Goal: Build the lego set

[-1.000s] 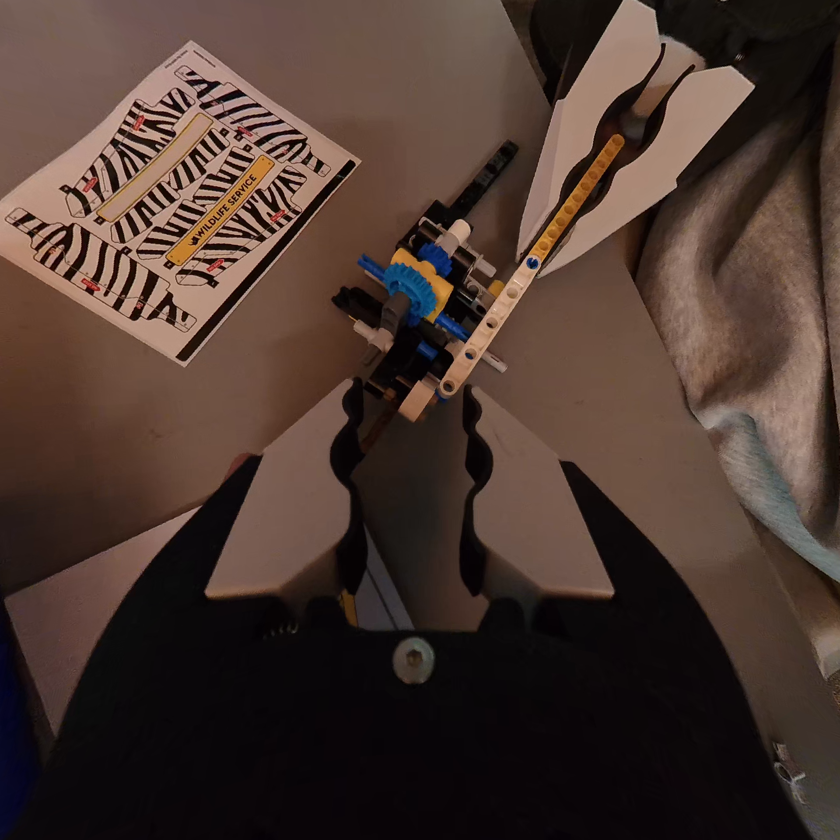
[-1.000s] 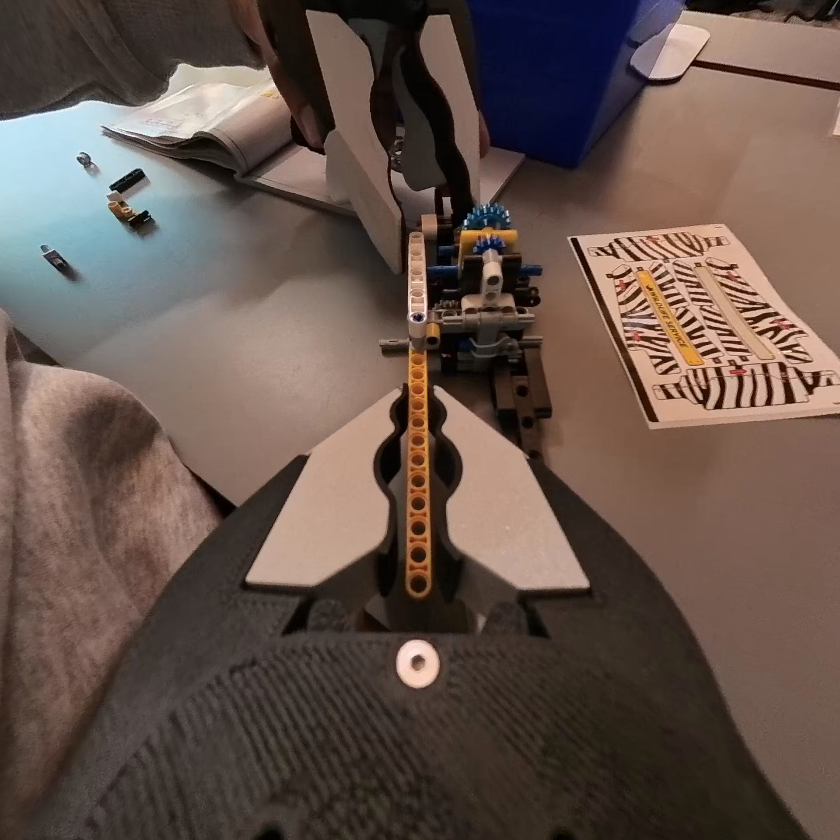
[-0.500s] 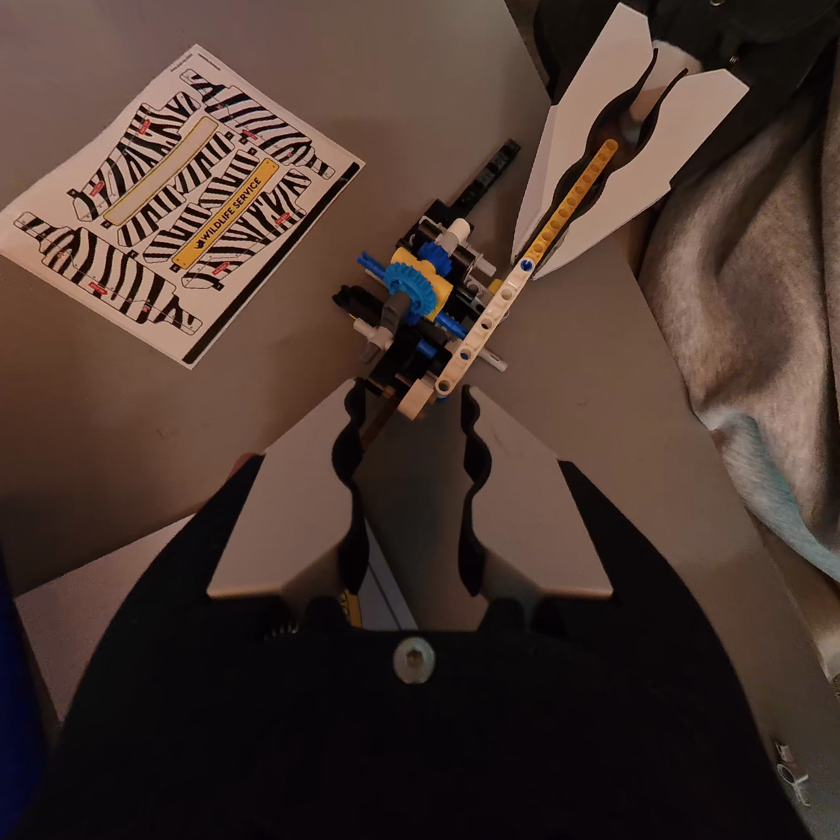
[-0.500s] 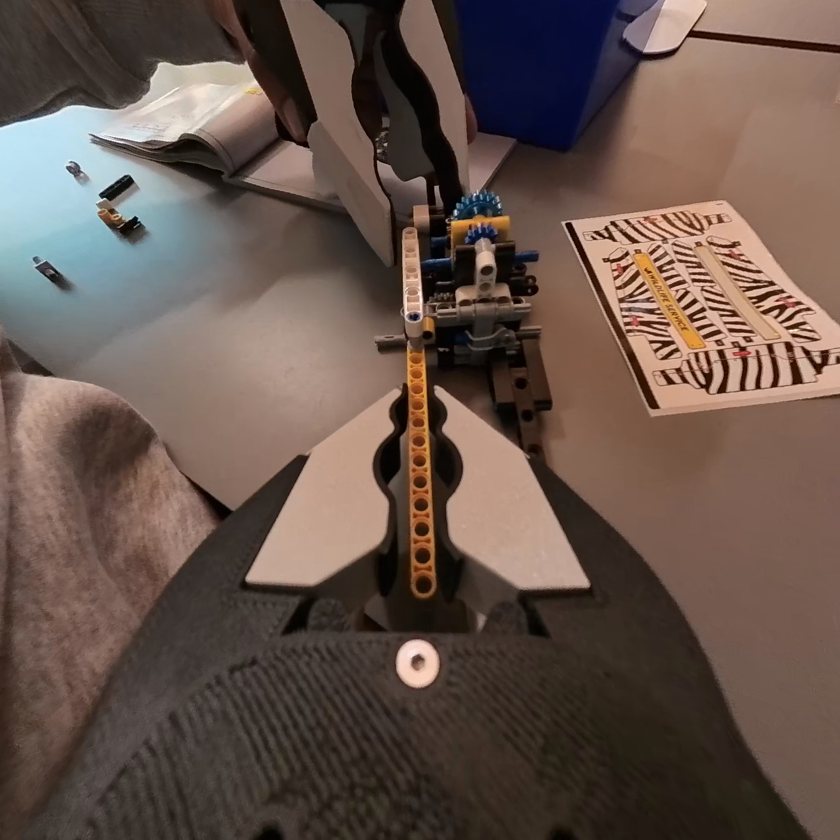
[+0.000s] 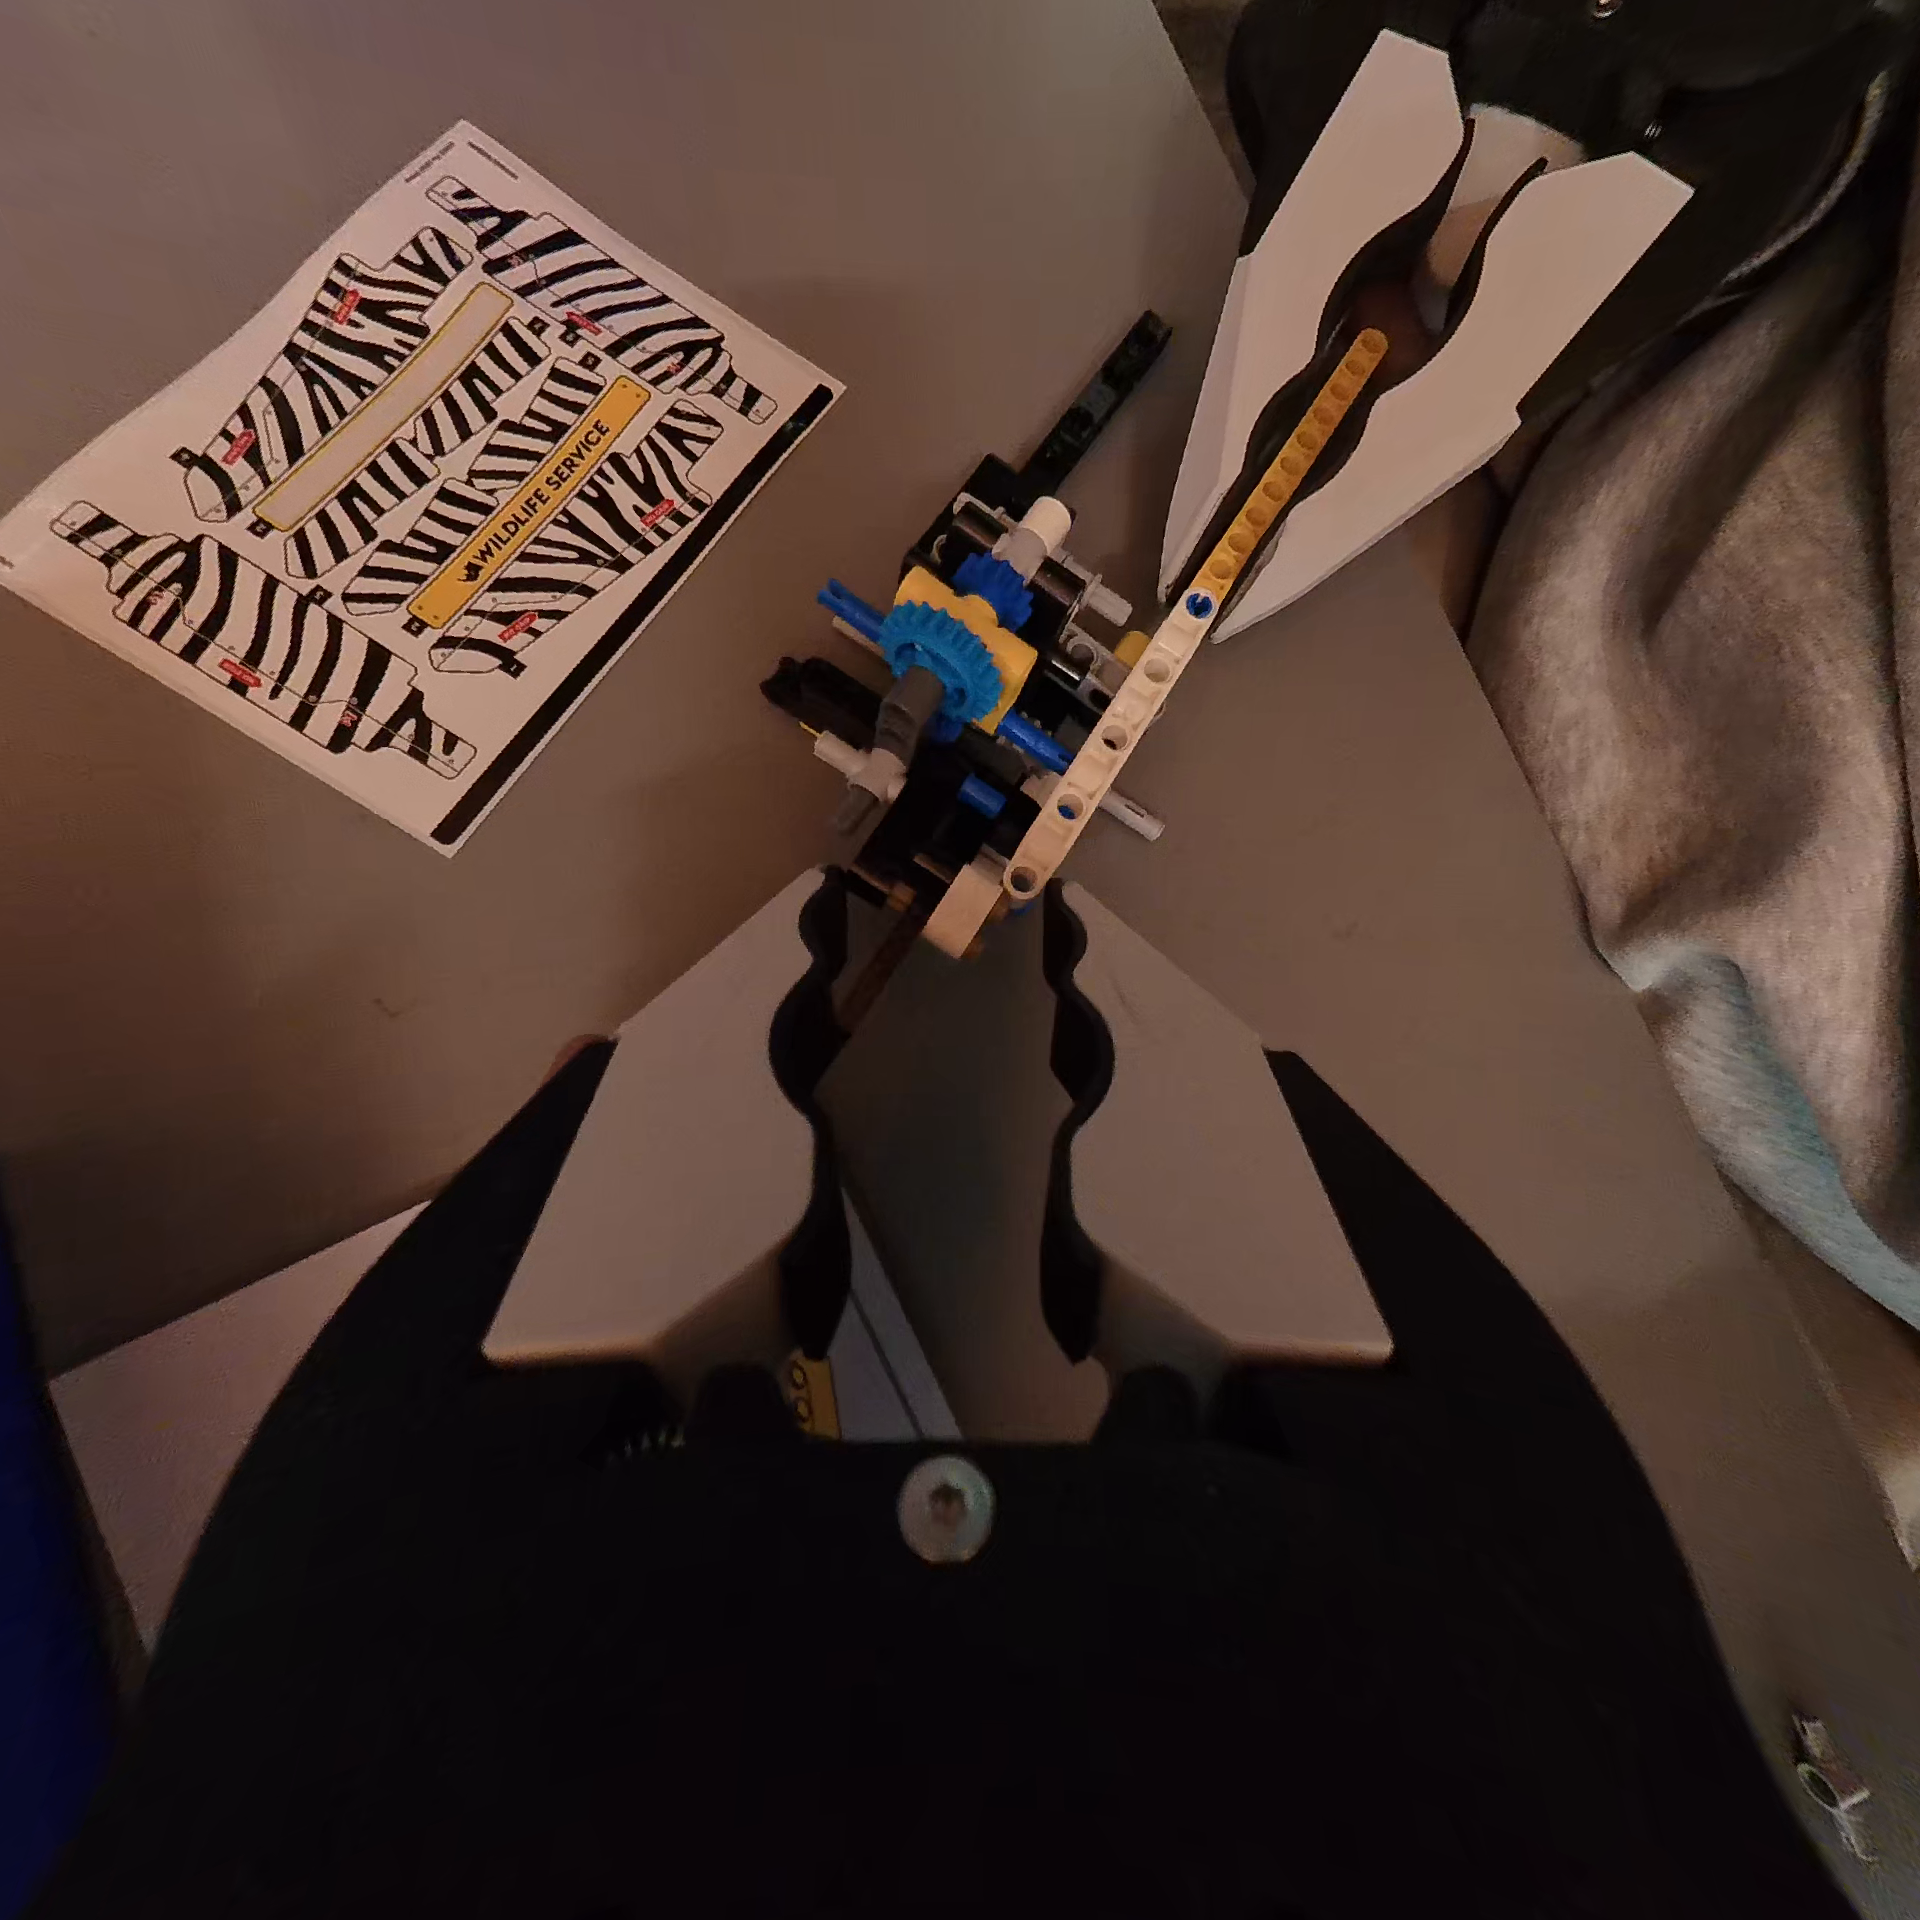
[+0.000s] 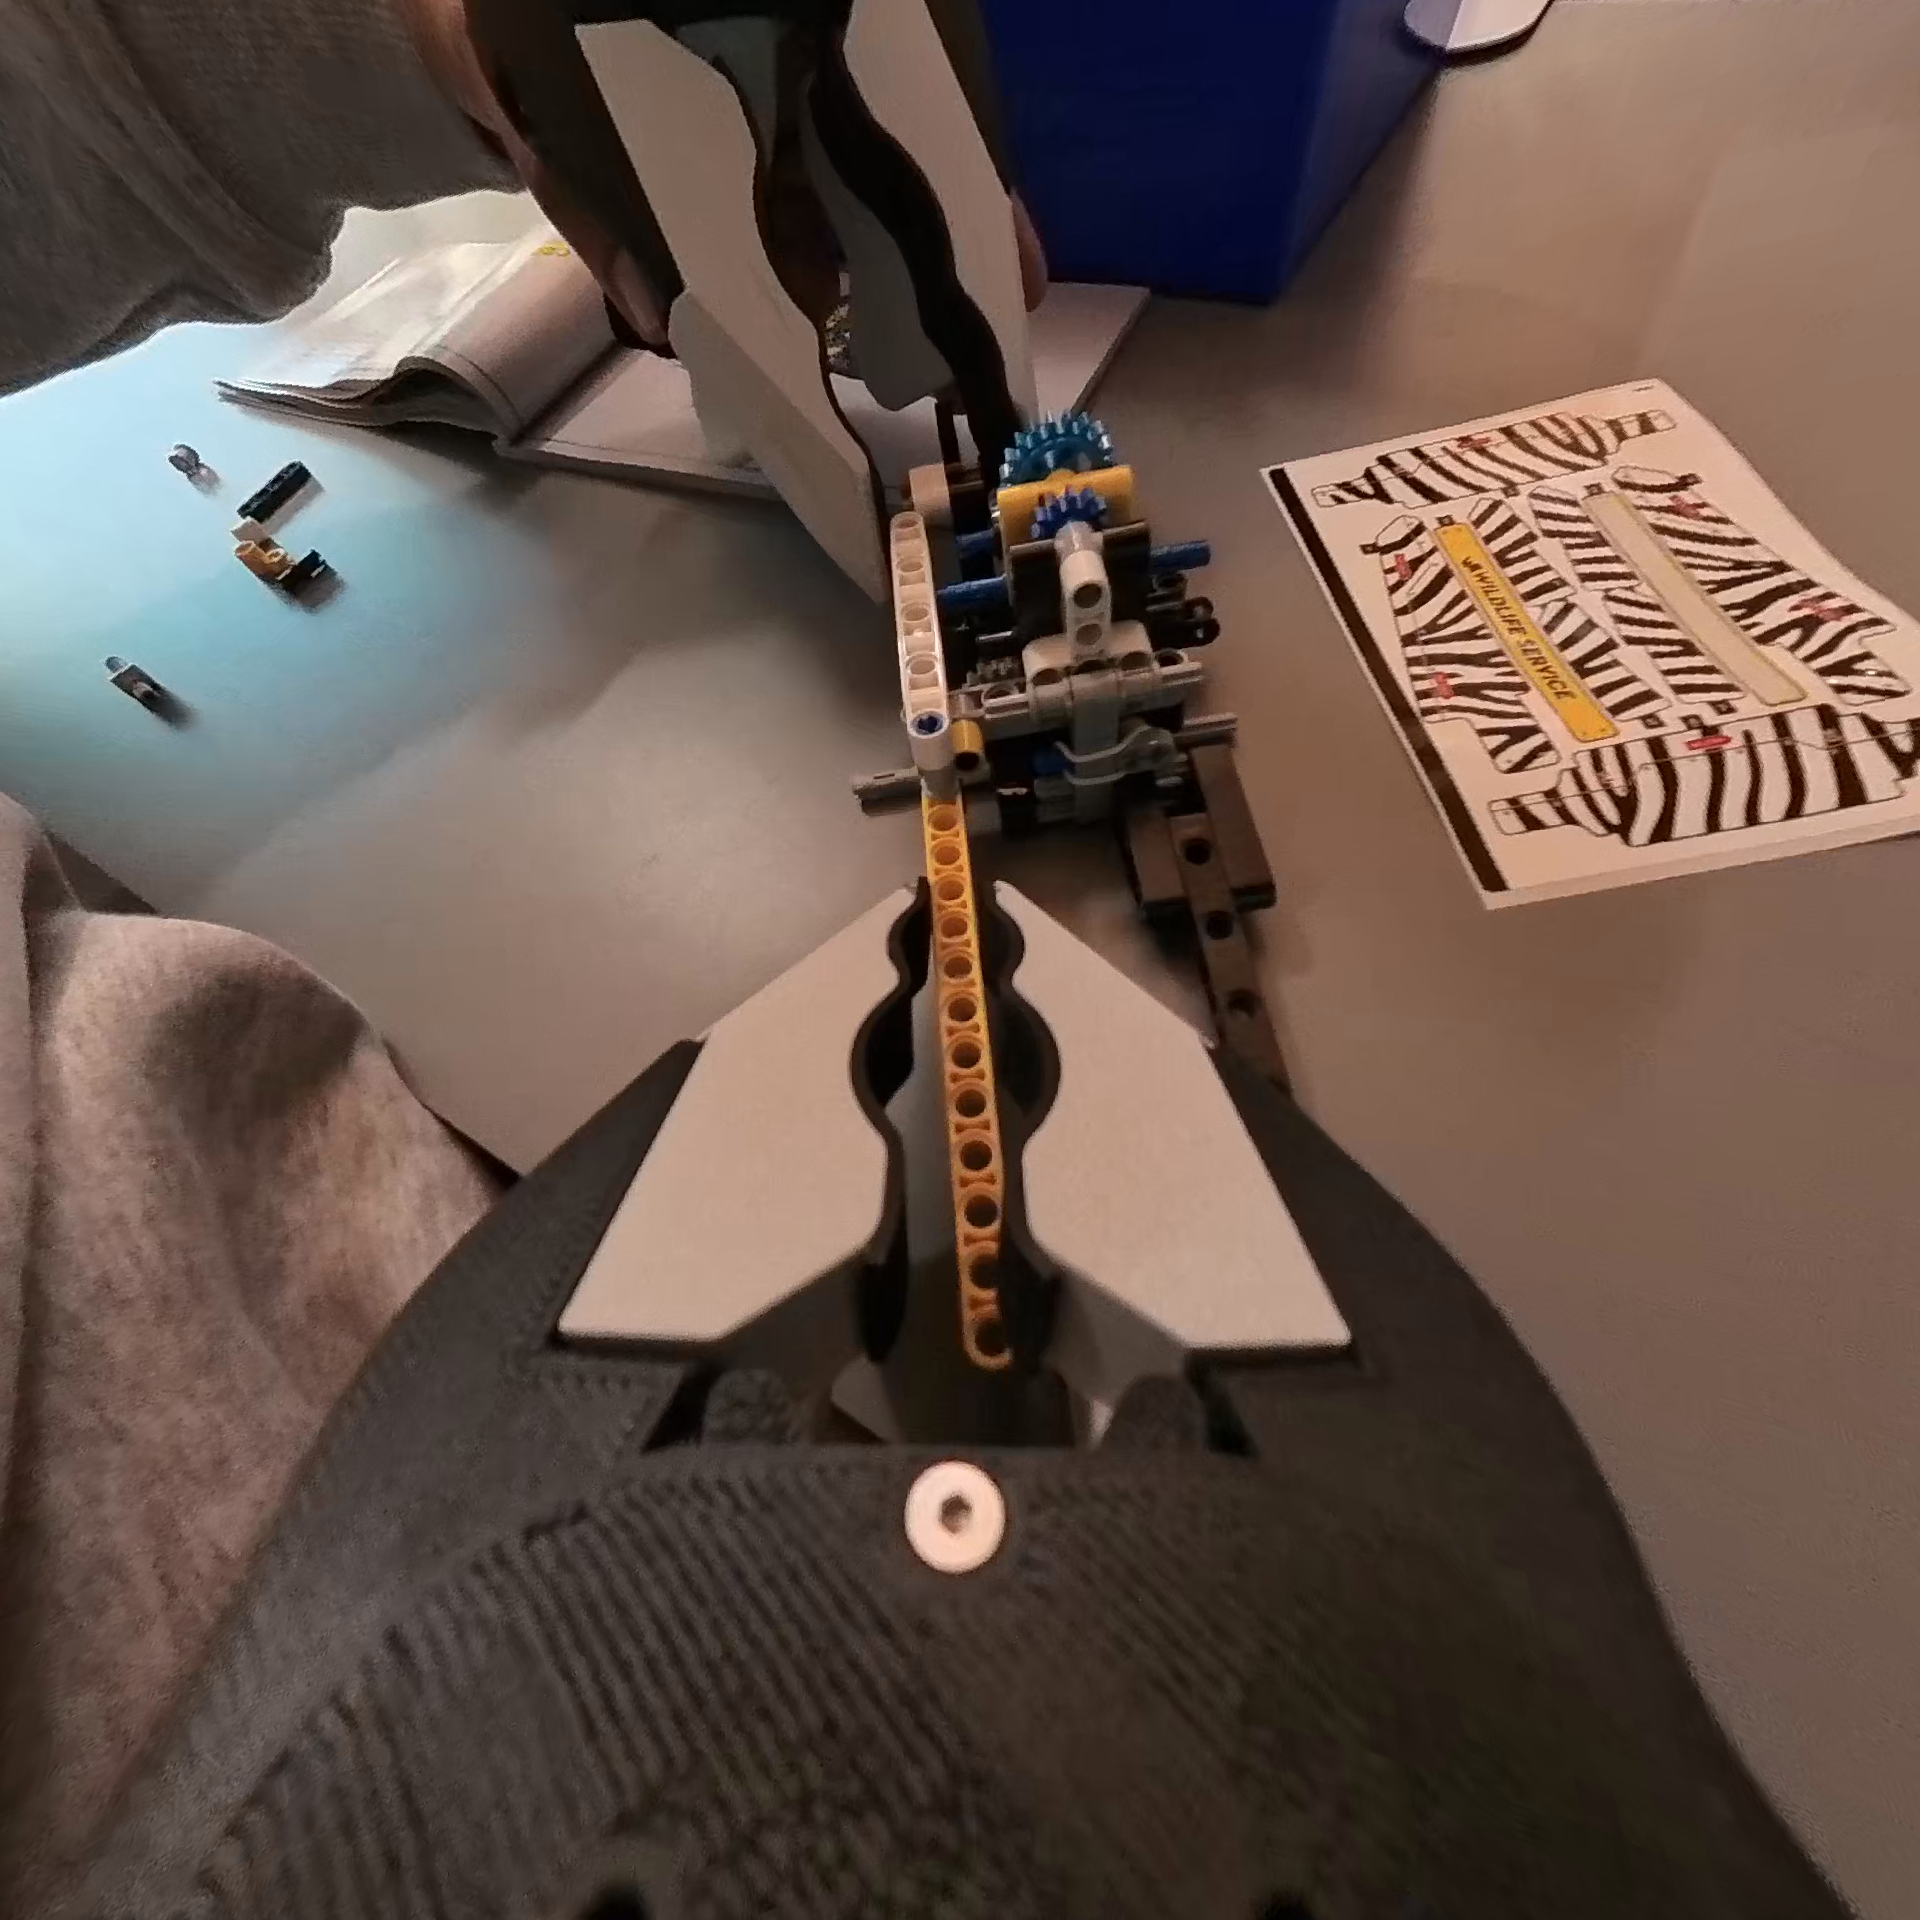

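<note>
The lego model (image 5: 966,675) lies on the grey table, black with a blue gear (image 5: 940,655) and a white beam (image 5: 1117,727) along its side. My left gripper (image 5: 940,914) is shut on the model's near end, one jaw on each side. My right gripper (image 6: 956,899) is shut on a long yellow beam (image 6: 971,1091). The beam's far end meets the end of the white beam (image 6: 914,603) at a blue pin. The model (image 6: 1081,623) and the left gripper (image 6: 935,499) show ahead in the right wrist view. The right gripper (image 5: 1200,608) and yellow beam (image 5: 1288,468) show in the left wrist view.
A zebra-striped sticker sheet (image 5: 416,488) lies beside the model, also in the right wrist view (image 6: 1610,644). An open booklet (image 6: 436,343) and a blue box (image 6: 1195,135) stand behind. Small loose parts (image 6: 275,520) lie far left. A grey sleeve (image 5: 1714,727) hangs past the table edge. The left gripper's tips are roughly 8 cm from the right gripper's.
Almost nothing: the right gripper with the yellow beam has shifted slightly, the beam's tip staying at the white beam's end. The left gripper keeps its hold.
</note>
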`<act>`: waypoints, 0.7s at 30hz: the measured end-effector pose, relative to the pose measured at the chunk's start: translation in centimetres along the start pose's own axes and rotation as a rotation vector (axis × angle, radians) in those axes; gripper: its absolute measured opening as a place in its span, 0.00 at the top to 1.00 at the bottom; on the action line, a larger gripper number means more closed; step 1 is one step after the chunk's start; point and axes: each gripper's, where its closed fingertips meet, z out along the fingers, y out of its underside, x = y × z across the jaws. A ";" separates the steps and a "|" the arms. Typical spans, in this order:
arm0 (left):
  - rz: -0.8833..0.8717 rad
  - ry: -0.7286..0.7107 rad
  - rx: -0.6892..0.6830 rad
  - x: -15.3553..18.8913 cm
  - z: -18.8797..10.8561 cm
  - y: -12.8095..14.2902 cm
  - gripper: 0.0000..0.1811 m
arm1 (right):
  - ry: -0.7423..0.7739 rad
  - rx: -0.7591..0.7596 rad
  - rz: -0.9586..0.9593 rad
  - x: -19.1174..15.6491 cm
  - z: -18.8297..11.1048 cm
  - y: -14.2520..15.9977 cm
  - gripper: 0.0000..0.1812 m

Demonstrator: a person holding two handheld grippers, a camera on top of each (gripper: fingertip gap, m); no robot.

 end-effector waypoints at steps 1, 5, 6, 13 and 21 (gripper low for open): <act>0.002 0.001 -0.002 0.0 0.0 0.0 0.80 | 0.000 0.000 0.000 0.0 0.0 0.0 0.96; 0.009 -0.003 -0.003 0.0 0.0 0.0 0.80 | 0.002 0.002 0.006 0.1 0.0 0.0 0.96; 0.009 -0.002 -0.002 0.0 0.0 0.0 0.80 | 0.003 0.002 0.008 0.2 0.0 0.0 0.96; 0.020 -0.033 -0.034 -0.5 0.2 0.4 0.69 | 0.001 0.005 0.015 0.2 -0.1 0.0 0.96; 0.134 -0.039 -0.019 -0.3 0.2 -1.8 0.59 | -0.004 0.008 0.027 0.3 -0.1 -0.1 0.96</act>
